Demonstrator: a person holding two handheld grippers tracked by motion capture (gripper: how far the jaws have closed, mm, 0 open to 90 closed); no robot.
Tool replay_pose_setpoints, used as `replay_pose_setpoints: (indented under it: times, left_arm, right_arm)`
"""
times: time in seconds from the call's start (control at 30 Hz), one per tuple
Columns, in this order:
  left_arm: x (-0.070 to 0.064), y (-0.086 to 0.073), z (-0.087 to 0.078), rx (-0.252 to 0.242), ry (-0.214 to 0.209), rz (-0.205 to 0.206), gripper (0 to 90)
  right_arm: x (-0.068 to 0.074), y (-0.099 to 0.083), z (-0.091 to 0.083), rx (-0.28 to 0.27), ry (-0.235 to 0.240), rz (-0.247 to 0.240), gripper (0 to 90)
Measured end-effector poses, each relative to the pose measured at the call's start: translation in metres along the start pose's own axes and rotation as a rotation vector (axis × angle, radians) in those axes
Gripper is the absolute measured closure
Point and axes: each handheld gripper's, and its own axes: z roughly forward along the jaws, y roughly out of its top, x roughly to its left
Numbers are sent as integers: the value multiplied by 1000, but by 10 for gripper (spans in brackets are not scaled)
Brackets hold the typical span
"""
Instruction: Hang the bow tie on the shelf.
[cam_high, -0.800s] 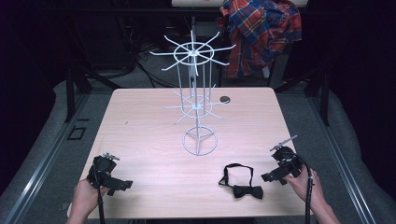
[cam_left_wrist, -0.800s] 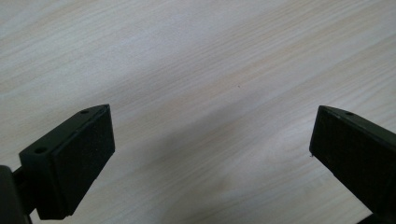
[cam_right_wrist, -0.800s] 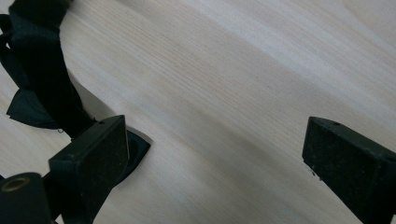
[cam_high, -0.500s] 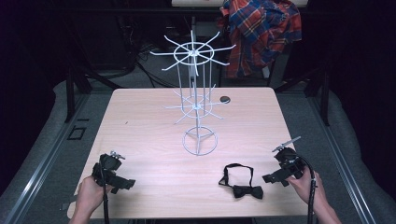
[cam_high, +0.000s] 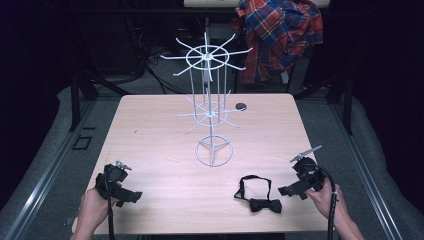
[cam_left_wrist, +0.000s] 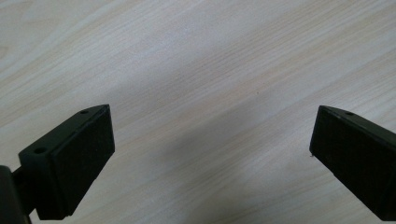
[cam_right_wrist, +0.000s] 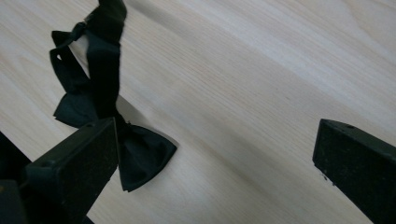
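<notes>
Both grippers hover wide-jawed over the table (cam_high: 150, 130).
Bow tie (cam_right_wrist: 116, 121) lies beside the right gripper (cam_right_wrist: 215, 158)'s left jaw; rack (cam_high: 212, 115) stands beyond; left gripper (cam_left_wrist: 210, 154) spans bare wood.

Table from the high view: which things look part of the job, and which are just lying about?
Likely in play:
bow tie
wire rack
right gripper, jaws open beside the tie
left gripper, jaws open

Lying about:
plaid shirt
small dark disc
</notes>
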Motion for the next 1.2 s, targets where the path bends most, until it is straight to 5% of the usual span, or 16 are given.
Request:
replay_pose_setpoints:
  times: [0.1, 0.6, 0.63, 0.83, 1.2]
  left_arm:
    - [0, 0, 0, 4, -4, 6, 0]
    - [4, -6, -4, 5, 16, -21, 0]
    - [4, -6, -4, 5, 16, -22, 0]
    - [6, -8, -4, 5, 18, -30, 0]
    - [2, -2, 0, 15, 9, -3, 0]
  right_arm:
    - [7, 3, 0, -15, 25, -12, 0]
    - [28, 14, -2, -22, -16, -104, 0]
    - [30, 14, 1, -49, 20, -91, 0]
    - [36, 18, 2, -84, 21, -114, 59]
    - [41, 23, 11, -53, -1, -98, 213]
